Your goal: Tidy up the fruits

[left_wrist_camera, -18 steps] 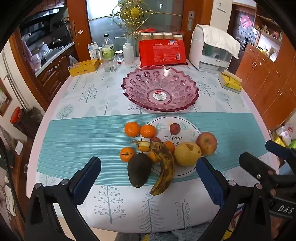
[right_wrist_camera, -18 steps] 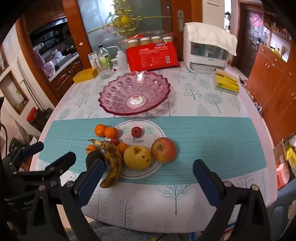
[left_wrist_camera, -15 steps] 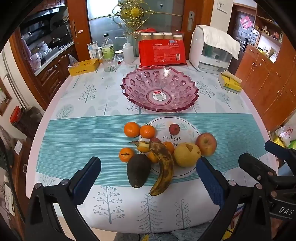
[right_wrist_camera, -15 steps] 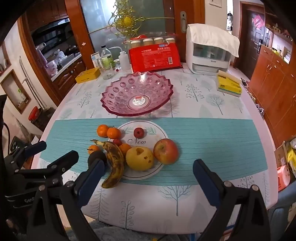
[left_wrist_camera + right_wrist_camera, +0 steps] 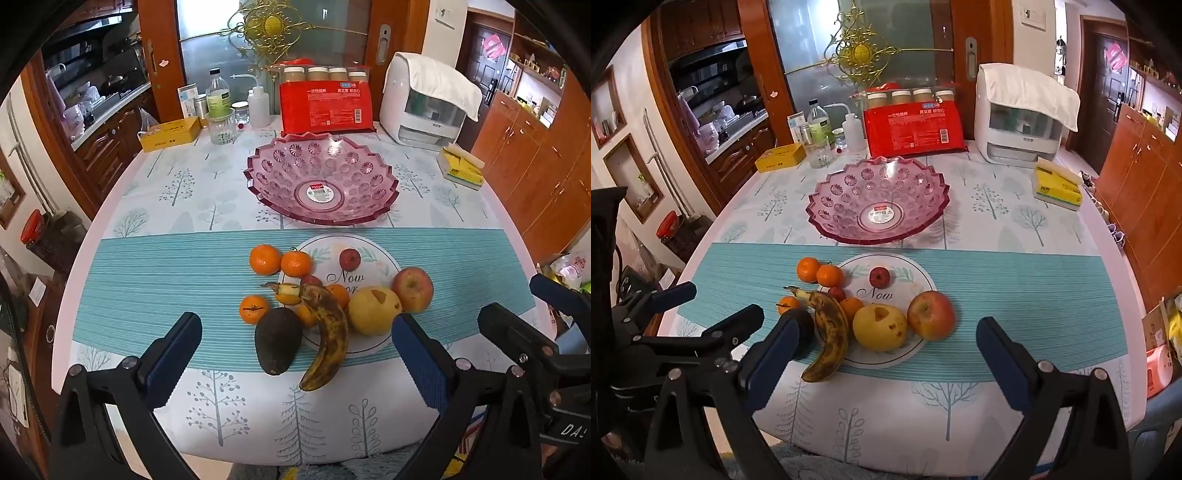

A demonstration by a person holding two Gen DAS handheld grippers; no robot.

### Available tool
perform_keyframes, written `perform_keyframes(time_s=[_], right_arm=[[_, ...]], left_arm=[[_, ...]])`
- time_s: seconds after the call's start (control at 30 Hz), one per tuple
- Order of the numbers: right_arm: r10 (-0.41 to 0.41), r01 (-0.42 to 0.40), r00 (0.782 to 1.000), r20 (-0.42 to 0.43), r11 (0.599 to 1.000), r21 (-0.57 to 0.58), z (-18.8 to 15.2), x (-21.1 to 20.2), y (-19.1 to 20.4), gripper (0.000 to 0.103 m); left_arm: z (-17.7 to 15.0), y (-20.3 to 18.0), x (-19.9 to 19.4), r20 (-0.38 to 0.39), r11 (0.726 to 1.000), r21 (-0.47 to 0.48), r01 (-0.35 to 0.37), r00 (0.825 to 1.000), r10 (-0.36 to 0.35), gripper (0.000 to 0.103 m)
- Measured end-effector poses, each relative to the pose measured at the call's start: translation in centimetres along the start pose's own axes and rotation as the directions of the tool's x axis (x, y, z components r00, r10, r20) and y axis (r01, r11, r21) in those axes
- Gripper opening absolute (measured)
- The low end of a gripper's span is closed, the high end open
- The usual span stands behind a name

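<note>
Both grippers hang wide open, holding nothing, short of the fruit pile. The left gripper [image 5: 295, 354] has the avocado [image 5: 277, 339] and banana [image 5: 327, 332] right between its jaws, dead ahead at twelve o'clock. The banana's long axis runs six to twelve, stem pointing away toward eleven. The right gripper [image 5: 884, 354] sits nearer the pear [image 5: 880, 326] and apple [image 5: 931, 314]. The pink bowl [image 5: 258, 173] waits empty beyond, at twelve.

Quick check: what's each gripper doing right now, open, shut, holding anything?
Left gripper: open, holding nothing, above the fruit.
Right gripper: open, holding nothing.
</note>
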State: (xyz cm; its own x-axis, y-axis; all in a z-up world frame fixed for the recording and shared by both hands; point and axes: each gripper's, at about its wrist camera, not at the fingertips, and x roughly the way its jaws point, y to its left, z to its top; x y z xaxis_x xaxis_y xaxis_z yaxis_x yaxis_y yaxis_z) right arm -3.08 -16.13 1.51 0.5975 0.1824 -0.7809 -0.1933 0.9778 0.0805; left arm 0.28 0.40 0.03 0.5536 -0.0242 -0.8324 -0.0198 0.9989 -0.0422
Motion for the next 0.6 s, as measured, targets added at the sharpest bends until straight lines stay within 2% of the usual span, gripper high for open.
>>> perform_keyframes(time_s=[0.6], right_arm=[[-0.012, 0.012, 1.0, -0.029, 1.0, 0.012, -0.16, 0.71, -0.81, 0.098]], left_arm=[[-0.48, -0.4, 0.16, -0.016, 1.0, -0.008, -0.005, 1.0, 0.005, 0.102]])
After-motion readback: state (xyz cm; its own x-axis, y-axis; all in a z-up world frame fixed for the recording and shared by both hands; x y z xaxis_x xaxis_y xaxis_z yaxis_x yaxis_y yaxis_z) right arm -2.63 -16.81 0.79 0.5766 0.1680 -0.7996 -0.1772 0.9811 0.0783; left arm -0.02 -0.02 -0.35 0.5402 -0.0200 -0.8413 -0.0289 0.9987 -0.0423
